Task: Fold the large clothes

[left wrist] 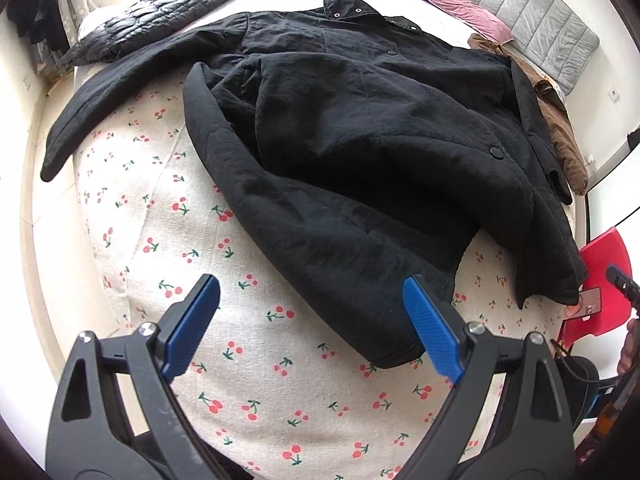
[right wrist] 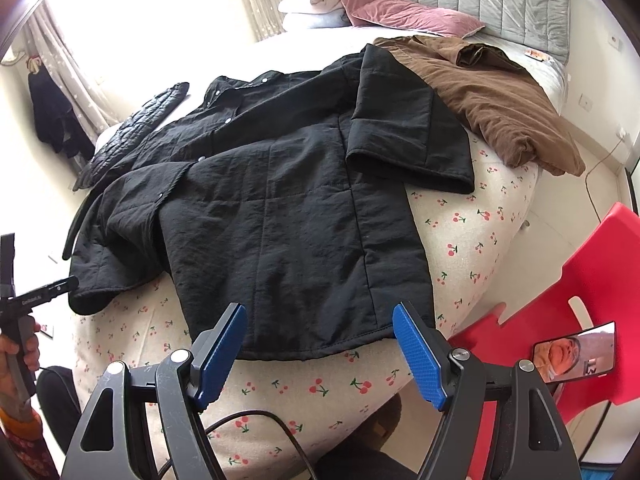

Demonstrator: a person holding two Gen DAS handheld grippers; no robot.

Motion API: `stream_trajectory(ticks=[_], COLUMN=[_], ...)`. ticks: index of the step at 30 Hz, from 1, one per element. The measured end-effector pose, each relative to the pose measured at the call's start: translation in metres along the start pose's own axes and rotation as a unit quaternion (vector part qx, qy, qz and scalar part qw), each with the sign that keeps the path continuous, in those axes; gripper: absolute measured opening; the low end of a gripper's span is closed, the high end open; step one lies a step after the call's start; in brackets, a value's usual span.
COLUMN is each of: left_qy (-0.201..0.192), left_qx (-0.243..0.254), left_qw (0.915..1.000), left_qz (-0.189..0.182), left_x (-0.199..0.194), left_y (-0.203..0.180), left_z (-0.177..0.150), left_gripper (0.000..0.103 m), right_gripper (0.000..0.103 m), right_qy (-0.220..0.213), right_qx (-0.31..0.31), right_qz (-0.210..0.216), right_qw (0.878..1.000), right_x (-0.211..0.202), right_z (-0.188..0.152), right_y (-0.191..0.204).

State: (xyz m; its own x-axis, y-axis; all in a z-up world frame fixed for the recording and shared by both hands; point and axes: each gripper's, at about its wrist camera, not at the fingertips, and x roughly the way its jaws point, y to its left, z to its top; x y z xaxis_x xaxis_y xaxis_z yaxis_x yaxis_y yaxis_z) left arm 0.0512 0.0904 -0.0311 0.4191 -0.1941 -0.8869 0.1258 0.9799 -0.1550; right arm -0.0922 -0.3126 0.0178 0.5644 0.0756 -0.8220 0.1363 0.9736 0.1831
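Black jacket spread on bed, front up, near brown garment. One sleeve folded over body; other sleeve still out. Left gripper and right gripper spread, empty, above hem. Mostly left to fold.

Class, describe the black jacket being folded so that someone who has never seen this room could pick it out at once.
Start at the bed with the cherry-print cover. The black jacket lies spread across its middle, between a brown garment near the headboard and a shiny quilted black one towards the window. Only it is matt black with snap buttons down its front.
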Motion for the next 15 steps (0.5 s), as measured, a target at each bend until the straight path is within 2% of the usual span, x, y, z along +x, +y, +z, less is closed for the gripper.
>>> stream_trajectory(ticks=[2, 4, 6, 7, 9, 10, 12, 15], left_qy=[0.011, 0.021, 0.03, 0.033, 0.042, 0.044, 0.036, 0.001], left_qx=[-0.022, -0.045, -0.068, -0.079, -0.097, -0.102, -0.098, -0.088], left_qw=[0.9995, 0.9979, 0.9947, 0.9928, 0.9892, 0.9881, 0.9897, 0.9901], left_qz=[-0.018, -0.042, -0.071, -0.083, -0.101, -0.106, -0.099, -0.109], left_x=[0.01, 0.02, 0.03, 0.035, 0.044, 0.046, 0.041, 0.015], left_y=[0.002, 0.005, 0.007, 0.008, 0.008, 0.008, 0.003, 0.001], left_z=[0.001, 0.0, 0.001, 0.0, 0.0, -0.001, -0.003, -0.004], left_gripper=[0.092, 0.085, 0.069, 0.064, 0.044, 0.038, 0.016, 0.009], right_gripper=[0.077, 0.077, 0.077, 0.077, 0.077, 0.077, 0.077, 0.077], right_qy=[0.012, 0.024, 0.025, 0.028, 0.034, 0.051, 0.06, 0.067], right_qx=[0.012, 0.024, 0.032, 0.038, 0.05, 0.064, 0.087, 0.078], right_qz=[0.005, -0.001, -0.003, -0.008, -0.027, -0.027, -0.023, -0.037], right_qw=[1.0, 0.999, 0.999, 0.999, 0.998, 0.996, 0.994, 0.994], right_x=[0.01, 0.021, 0.033, 0.04, 0.053, 0.061, 0.069, 0.079], right_z=[-0.001, -0.001, -0.002, -0.002, -0.002, -0.001, 0.001, 0.005], right_y=[-0.009, -0.019, -0.03, -0.035, -0.045, -0.052, -0.061, -0.064])
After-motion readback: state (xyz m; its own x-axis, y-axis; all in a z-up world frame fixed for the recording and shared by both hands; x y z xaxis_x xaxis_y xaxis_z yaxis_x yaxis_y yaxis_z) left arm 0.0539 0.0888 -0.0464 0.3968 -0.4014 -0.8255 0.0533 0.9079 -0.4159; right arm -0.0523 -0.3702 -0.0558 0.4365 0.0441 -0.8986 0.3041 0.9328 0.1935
